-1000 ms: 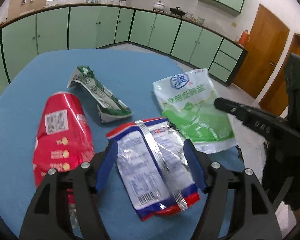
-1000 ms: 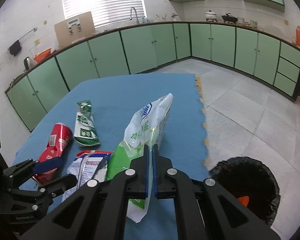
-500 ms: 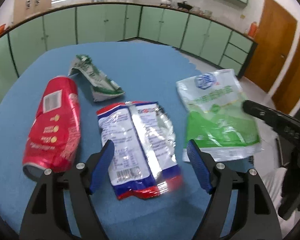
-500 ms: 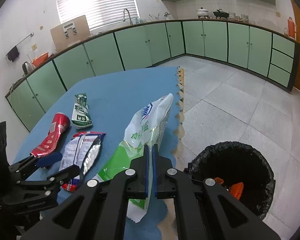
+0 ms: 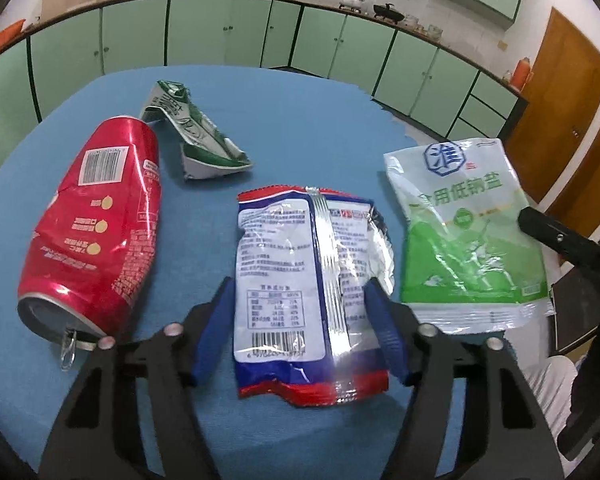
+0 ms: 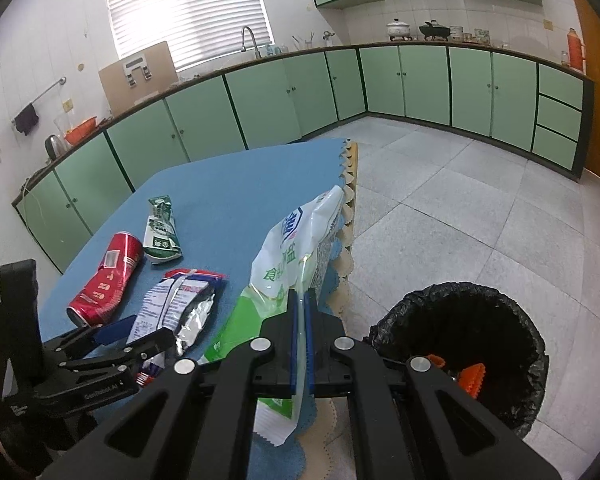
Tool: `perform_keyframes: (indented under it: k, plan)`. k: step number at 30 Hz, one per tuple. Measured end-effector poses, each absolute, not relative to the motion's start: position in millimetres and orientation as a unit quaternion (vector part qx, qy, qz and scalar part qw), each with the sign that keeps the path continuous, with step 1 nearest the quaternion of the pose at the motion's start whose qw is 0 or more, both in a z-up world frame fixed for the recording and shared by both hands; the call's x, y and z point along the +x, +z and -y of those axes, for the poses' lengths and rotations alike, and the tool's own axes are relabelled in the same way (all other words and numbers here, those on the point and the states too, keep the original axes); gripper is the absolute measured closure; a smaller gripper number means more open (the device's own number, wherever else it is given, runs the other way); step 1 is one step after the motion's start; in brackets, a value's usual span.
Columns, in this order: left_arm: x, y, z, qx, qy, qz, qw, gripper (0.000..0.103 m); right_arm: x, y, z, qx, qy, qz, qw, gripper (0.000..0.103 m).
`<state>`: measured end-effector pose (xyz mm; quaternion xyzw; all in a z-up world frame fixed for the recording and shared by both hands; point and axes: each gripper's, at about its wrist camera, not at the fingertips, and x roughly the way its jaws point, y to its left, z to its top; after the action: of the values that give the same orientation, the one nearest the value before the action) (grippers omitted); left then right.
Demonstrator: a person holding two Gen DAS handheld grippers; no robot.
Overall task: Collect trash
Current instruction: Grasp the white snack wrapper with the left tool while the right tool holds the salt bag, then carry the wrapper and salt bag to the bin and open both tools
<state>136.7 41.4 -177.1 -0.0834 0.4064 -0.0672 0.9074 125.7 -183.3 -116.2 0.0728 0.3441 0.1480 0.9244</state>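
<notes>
Right now, near to far from the snack wrapper:
My left gripper [image 5: 300, 324]: jaws closing; the blue pads stand either side of the snack wrapper [image 5: 308, 280], and I cannot tell whether they press on it yet.
Snack wrapper: flat on the blue mat [image 5: 284, 120], barcode end toward me, its middle between my left fingers [image 5: 214, 326].
My right gripper [image 6: 300, 336]: clenched tight on the green-and-white salt bag [image 6: 296, 256], blue pads pinching its lower part, the bag standing up beyond the fingers, just right of the snack wrapper.
Red can [image 5: 96, 232]: dented, lying on its side left of the snack wrapper, open end with the pull tab toward me.
Green carton [image 5: 196, 140]: crushed, beyond the snack wrapper and to its left, just past the can's far end.
Bin [image 6: 464, 344]: black-lined, on the floor well right of the snack wrapper, off the mat's edge, with orange scraps inside.
</notes>
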Motion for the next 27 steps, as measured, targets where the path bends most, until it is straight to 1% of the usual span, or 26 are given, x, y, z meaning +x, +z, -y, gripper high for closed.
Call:
perform_keyframes:
  k: [1,2,3,7,11,14,15,16,27]
  plan:
    - [136.4,-177.1,-39.3,-0.082,-0.069,-0.405,0.908,0.057,125.6,-116.2,182.8,0.072,0.148,-0.344,0.924,0.1]
    - [135.5,-177.0,-38.2,-0.083,-0.071,-0.404,0.908,0.058,125.4,-115.8,181.4,0.071,0.149,-0.345,0.924,0.1]
    - [134.9,-177.5,-36.6,-0.083,-0.071,-0.403,0.909,0.063,125.3,-115.7,180.5,0.07,0.149,-0.345,0.924,0.1]
    - [132.6,-175.3,-31.5,-0.08,-0.081,-0.394,0.912,0.074,124.4,-113.7,179.2,0.069,0.148,-0.345,0.925,0.1]
    - [127.6,-168.6,-33.8,-0.079,-0.088,-0.382,0.917,0.08,125.9,-109.0,182.5,0.069,0.145,-0.34,0.927,0.1]
    - [125.7,-158.8,-36.9,-0.08,-0.087,-0.37,0.922,0.087,126.9,-105.0,187.1,0.073,0.14,-0.334,0.929,0.1]
    - [125.3,-154.8,-37.6,-0.077,-0.087,-0.365,0.924,0.091,126.9,-103.6,188.4,0.073,0.139,-0.333,0.93,0.1]
    - [124.7,-151.6,-38.0,-0.074,-0.089,-0.361,0.925,0.103,126.7,-101.5,190.1,0.073,0.137,-0.331,0.931,0.1]
    - [120.2,-116.5,-16.7,-0.059,-0.111,-0.321,0.939,0.103,118.1,-81.7,216.0,0.082,0.117,-0.309,0.94,0.1]
